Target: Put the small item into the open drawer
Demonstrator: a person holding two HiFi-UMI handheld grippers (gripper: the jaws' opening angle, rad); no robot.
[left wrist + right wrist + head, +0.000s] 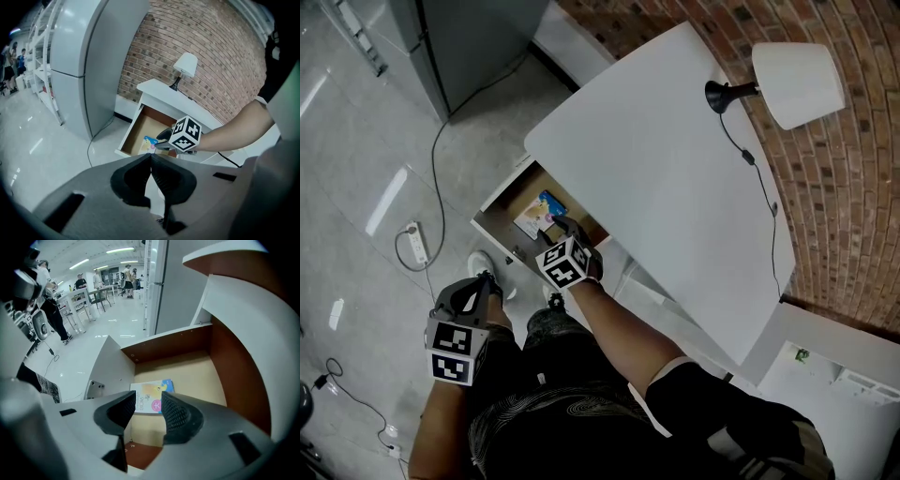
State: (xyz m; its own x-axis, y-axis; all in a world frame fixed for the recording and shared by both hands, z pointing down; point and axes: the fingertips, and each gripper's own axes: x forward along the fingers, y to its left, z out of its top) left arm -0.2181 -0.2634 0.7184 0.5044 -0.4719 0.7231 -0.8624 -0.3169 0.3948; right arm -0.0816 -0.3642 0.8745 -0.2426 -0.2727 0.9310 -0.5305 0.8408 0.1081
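Observation:
A small flat packet [540,214] with blue, white and yellow print lies on the floor of the open wooden drawer [500,203]. The right gripper view shows the same packet [152,398] flat on the drawer bottom [197,376], below the jaws. My right gripper [562,226] hangs just above the drawer, open, with a clear gap and nothing between its pads [174,412]. My left gripper [484,282] is held low near the person's knee, away from the drawer, its jaws pressed together and empty. In the left gripper view the right gripper [161,139] hovers over the packet [149,142].
The drawer belongs to a white bedside table [675,159] that carries a white lamp [795,82] with a black cord. A brick wall [853,187] stands behind it. A grey cabinet [469,42] and a power strip [417,244] with cable are on the shiny floor to the left.

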